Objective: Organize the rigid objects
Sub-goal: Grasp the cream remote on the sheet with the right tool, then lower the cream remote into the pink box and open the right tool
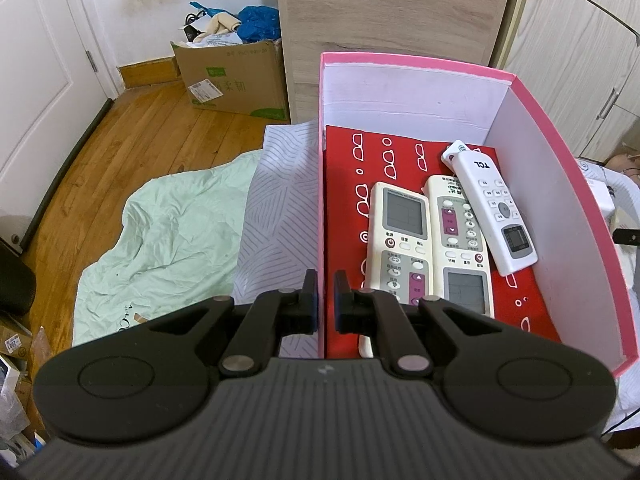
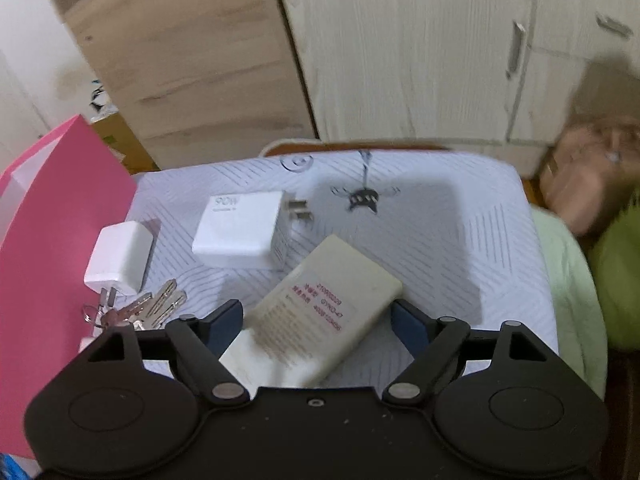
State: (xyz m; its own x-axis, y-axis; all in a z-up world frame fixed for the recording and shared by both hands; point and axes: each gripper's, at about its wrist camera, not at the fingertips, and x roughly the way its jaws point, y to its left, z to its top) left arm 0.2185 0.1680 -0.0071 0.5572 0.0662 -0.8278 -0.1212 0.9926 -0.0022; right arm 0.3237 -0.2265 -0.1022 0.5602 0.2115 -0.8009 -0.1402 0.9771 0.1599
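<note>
A pink box (image 1: 536, 92) with a red patterned floor holds three white remotes: a cream one (image 1: 400, 240), a second cream one (image 1: 460, 244) and a TCL remote (image 1: 496, 216). My left gripper (image 1: 326, 296) is shut on the box's left wall (image 1: 323, 220). In the right wrist view my right gripper (image 2: 318, 320) is open, with a cream remote (image 2: 320, 320) lying face down between its fingers. A large white charger (image 2: 240, 228), a small white charger (image 2: 118, 258) and a bunch of keys (image 2: 148, 308) lie on the white cloth beside the pink box (image 2: 60, 220).
The box stands on a white striped cloth (image 2: 460, 240) over a small table. A green sheet (image 1: 168, 240) lies on the wooden floor. A cardboard box (image 1: 236, 76) and a wooden cabinet (image 1: 380, 12) stand behind. White cupboard doors (image 2: 420, 48) are at the back.
</note>
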